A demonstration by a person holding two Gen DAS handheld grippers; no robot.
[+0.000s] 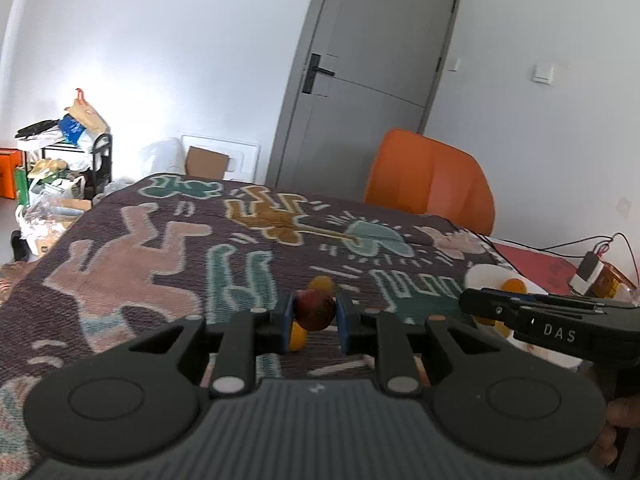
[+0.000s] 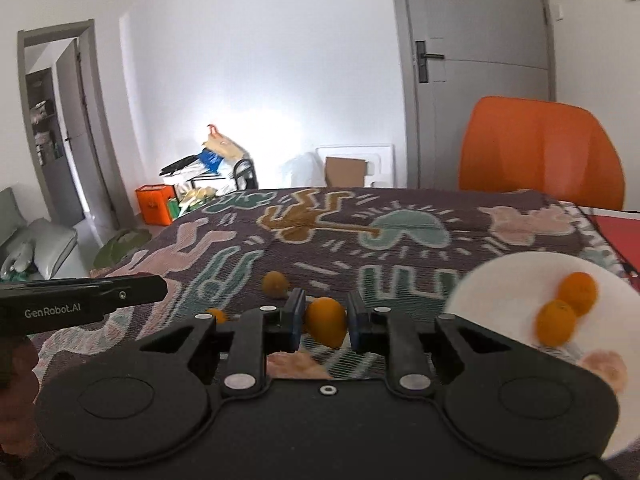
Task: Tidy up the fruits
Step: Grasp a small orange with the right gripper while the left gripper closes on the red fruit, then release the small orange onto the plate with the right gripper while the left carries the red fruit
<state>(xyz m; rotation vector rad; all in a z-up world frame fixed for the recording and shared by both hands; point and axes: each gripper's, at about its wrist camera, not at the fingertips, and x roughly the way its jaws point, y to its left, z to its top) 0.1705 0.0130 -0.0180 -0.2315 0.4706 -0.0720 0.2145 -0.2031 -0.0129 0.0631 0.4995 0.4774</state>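
Both grippers are carrying fruit toward the white plate (image 2: 500,280), which sits at the right edge of the patterned tablecloth (image 1: 160,248). The left gripper (image 1: 312,316) is clenched on a dark red fruit (image 1: 314,310); the right gripper (image 2: 324,320) grasps an orange fruit (image 2: 326,320). Two orange fruits (image 2: 564,314) already lie on the plate, while two small ones (image 2: 275,283) remain on the cloth to the left. The next move, as I judge it, calls for bringing each load over the plate, lowering it, then releasing without knocking the resting fruit.

Orange chair (image 2: 540,152), white plate (image 2: 516,276)
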